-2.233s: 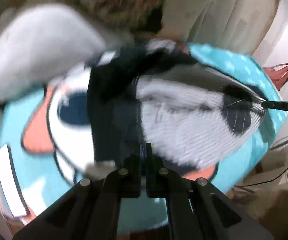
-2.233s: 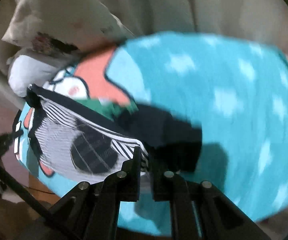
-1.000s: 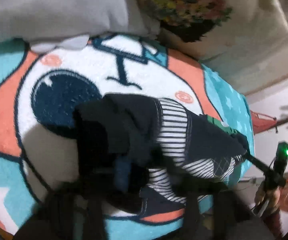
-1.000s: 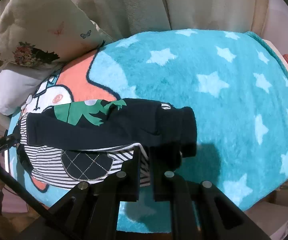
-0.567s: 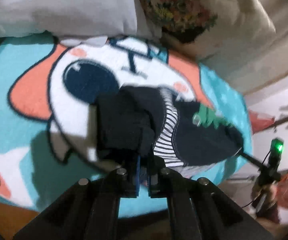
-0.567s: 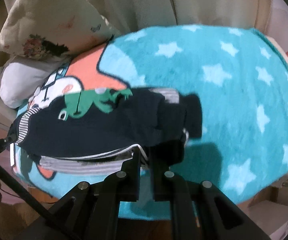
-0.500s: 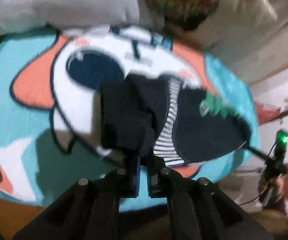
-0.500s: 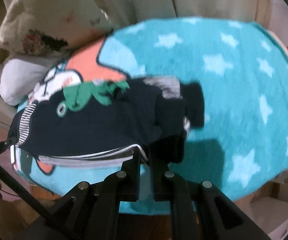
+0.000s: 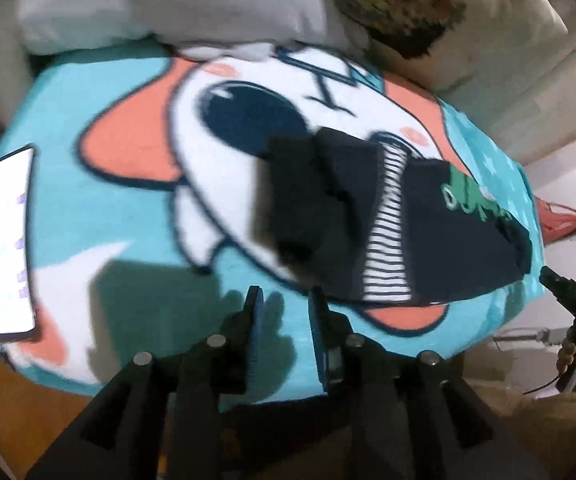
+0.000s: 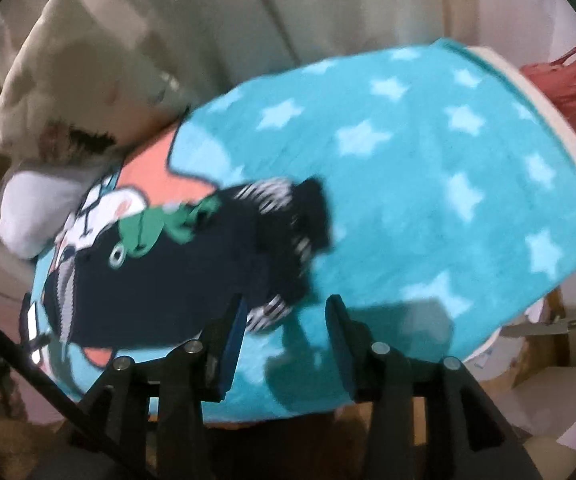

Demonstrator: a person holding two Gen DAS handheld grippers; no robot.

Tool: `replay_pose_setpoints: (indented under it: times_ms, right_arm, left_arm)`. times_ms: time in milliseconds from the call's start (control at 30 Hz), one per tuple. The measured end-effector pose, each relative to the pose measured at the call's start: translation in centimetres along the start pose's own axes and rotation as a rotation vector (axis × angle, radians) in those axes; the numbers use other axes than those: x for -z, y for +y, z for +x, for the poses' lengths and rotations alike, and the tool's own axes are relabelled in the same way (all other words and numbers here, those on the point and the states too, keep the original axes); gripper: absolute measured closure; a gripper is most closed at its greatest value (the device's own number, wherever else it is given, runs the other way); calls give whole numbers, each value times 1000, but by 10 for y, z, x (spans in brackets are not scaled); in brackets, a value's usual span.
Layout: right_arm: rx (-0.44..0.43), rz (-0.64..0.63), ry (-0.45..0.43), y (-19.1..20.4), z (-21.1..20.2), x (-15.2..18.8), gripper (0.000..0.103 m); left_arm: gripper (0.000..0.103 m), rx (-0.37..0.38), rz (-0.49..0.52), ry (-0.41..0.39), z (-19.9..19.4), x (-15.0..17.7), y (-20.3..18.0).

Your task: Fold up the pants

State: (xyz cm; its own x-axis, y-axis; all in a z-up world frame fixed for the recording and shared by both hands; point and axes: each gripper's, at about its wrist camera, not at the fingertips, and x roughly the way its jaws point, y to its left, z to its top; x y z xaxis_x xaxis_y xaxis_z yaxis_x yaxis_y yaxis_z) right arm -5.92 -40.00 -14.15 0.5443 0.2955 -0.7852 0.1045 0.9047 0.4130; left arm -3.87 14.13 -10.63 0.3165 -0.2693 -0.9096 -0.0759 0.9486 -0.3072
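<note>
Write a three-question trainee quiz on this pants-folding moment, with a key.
1. True or false: the left gripper is shut on the pants.
2. What is the right gripper holding? A) the pants B) nothing C) a pillow
3. Fill in: the pants lie on a turquoise ___ with pale stars.

Key:
1. False; its jaws are apart, clear of the cloth.
2. B
3. blanket
</note>
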Motion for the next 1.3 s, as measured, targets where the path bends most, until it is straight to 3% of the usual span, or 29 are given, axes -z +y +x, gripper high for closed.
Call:
replay_pose_setpoints:
  times_ms: [233,267,300,333,533,667,767,833,933,1100,1300]
  right_arm:
    - [-58,-18,10,11,32,-18,59]
    - [-52,-32,22,16,39,-19,70]
    - [-48,-47,42,19,44,-20,95]
    - [-18,-77,56,26,47,-21,97]
    - [63,-178,-68,42,22,-41,98]
    - [88,-131,-11,19,44,-51,98]
    - [105,-34,10,-8,55,-50,93]
    - [31,31,-19,-21,47,-49,87]
    - [-57,56,-69,-27,38,-50,29]
    - [-192,98,-24,-19,66,-54,26]
    - [-227,161,-58,-26,56,-50,26]
  left_arm:
    - [81,-35,-84,-69,-21,5,12]
    - [81,-37,-82,-78,-23,6,10]
    - [81,-40,-81,-86,-26,7,8]
    - [81,-45,-80,-93,-27,7,5]
    - [81,-49,-85,-135,-30,4,-9]
    - [81,-71,-73,-143,-27,4,-16]
    - [81,-92,-74,-142,-25,5,-18]
    - [81,-106,-80,-146,-26,6,-19]
    - [80,-109,-97,-146,-26,7,-20]
    - [80,-110,-92,-148,-26,5,-31]
    - [77,-145,-81,-180,-34,7,-45]
